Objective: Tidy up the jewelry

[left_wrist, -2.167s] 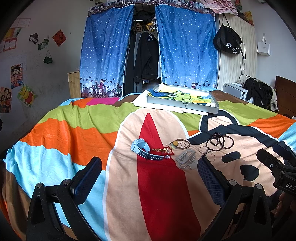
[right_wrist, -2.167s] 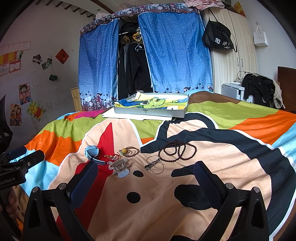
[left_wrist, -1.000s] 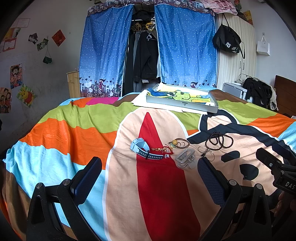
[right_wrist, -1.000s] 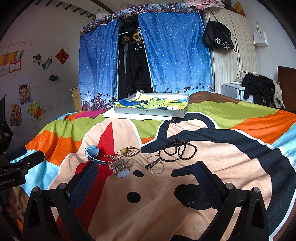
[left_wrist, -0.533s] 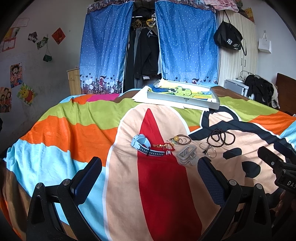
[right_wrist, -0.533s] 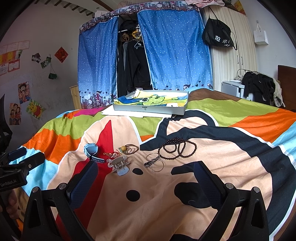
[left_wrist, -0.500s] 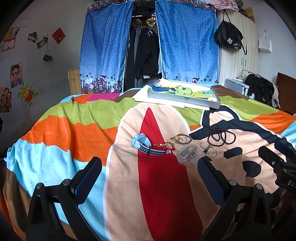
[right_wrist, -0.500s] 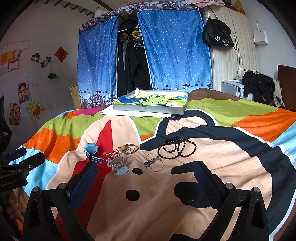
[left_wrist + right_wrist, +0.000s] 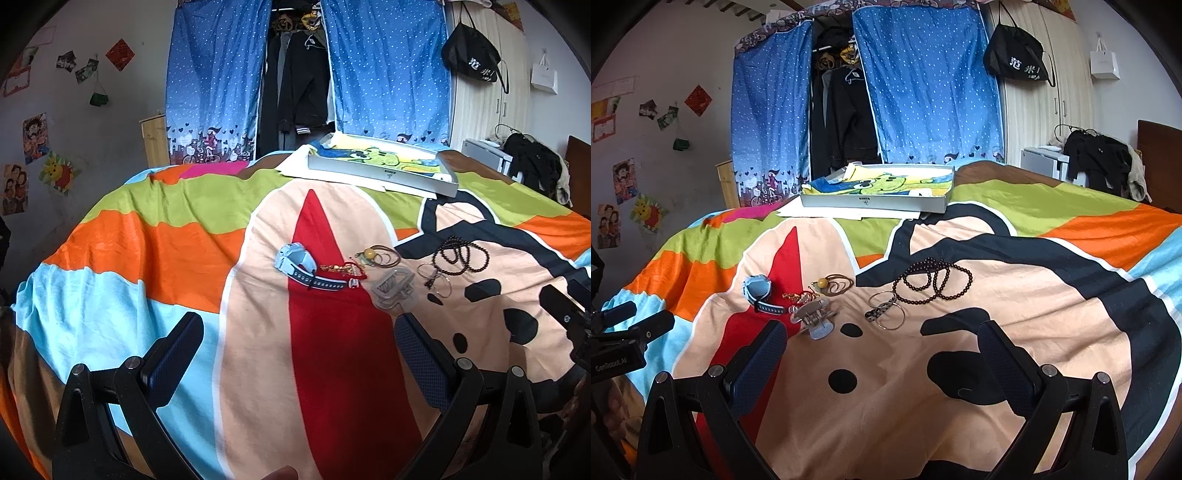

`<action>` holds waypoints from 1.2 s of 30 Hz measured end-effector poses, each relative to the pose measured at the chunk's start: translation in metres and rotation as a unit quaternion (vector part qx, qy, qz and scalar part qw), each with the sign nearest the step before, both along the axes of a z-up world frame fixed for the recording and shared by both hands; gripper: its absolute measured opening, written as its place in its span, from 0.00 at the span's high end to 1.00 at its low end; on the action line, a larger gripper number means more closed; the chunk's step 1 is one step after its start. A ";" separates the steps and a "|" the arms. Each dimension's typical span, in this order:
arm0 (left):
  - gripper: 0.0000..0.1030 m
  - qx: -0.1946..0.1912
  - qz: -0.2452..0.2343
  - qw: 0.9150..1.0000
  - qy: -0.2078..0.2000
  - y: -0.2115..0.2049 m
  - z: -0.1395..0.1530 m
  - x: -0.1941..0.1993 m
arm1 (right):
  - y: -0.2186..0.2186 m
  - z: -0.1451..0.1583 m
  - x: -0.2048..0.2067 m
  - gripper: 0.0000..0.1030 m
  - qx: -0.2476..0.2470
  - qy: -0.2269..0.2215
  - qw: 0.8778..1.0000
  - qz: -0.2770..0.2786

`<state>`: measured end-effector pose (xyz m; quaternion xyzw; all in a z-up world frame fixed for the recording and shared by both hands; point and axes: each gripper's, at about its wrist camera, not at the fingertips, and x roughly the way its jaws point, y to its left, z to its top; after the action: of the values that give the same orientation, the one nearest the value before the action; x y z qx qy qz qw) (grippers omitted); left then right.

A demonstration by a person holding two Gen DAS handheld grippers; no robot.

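Currently, the left hand-held gripper and the right hand-held gripper hover above the bed, fingers spread apart, empty. The watch, hair clip, rings and bead necklace lie clustered mid-bed; the tray sits beyond.

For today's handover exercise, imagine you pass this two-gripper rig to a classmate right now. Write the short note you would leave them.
Left gripper: open, empty, above the bedspread.
Right gripper: open, empty, just short of the jewelry.
Things: all lie loose in a row on the bed: blue watch, red-and-gold bracelet, amber-bead cord, grey hair claw clip, thin metal bangles, dark bead necklace. The shallow box sits behind them at the far side.
Done: nothing picked up.
Left: sort every piece; the box looks like the likely place for them.
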<state>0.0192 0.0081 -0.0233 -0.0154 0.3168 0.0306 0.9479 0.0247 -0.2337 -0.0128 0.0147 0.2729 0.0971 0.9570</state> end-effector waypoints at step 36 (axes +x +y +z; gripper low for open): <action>0.02 0.005 -0.057 0.992 0.110 0.054 -0.068 0.166 | 0.077 -0.077 0.152 0.00 -0.046 0.163 0.963 0.211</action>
<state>0.1857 0.0626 -0.0909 0.0107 0.4191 -0.0209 0.9076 0.1770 -0.1569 -0.0896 -0.0720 0.4265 0.2805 0.8569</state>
